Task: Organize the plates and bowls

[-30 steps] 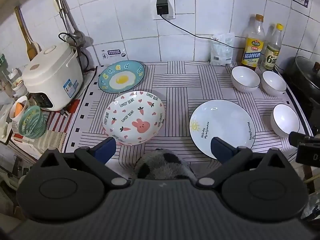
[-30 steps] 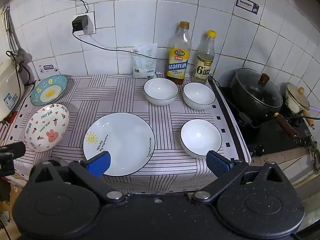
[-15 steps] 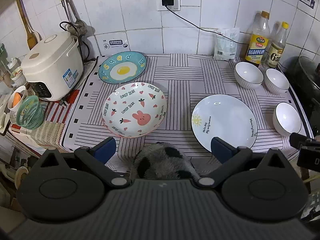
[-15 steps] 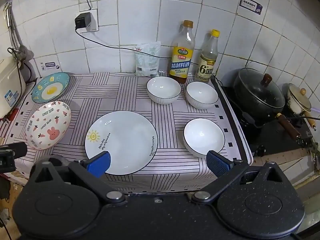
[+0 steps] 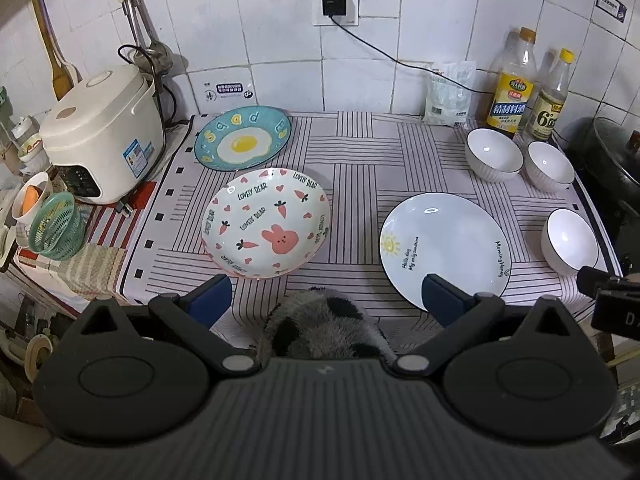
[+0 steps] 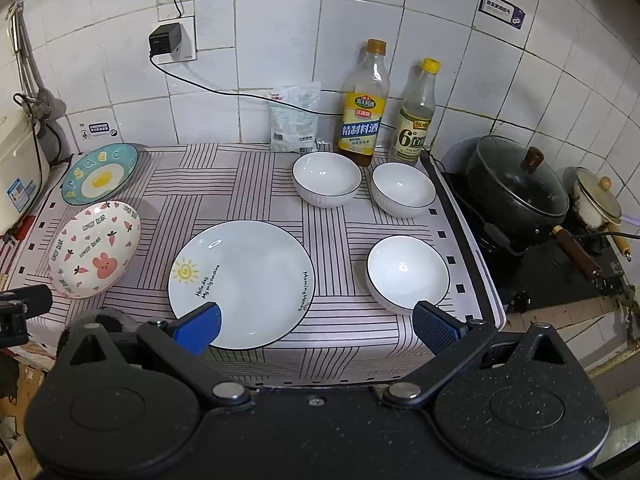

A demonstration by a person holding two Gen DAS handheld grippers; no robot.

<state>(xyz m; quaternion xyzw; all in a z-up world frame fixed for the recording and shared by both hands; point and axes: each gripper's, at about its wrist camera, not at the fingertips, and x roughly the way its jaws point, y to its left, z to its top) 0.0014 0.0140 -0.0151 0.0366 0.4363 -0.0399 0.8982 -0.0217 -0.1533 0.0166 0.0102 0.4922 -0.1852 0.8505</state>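
Hovering at the near edge of the striped-cloth tabletop, the left gripper and the right gripper both stand with jaws spread wide and hold nothing, so no dish is yet lifted. The pink-rimmed rabbit-and-carrot deep plate lies just in front of the teal fried-egg plate; the large white sun-print plate sits mid-cloth, with three white black-rimmed bowls to its right, two of them close to the tall yellow-labelled sauce bottles. The likeliest trouble, I judge, is a glazed rim slipping from the blue pads when a flat plate is pinched at its edge. A bowl swung carelessly could knock a bottle, and a dragged dish might pull the loose cloth and shift everything on it.
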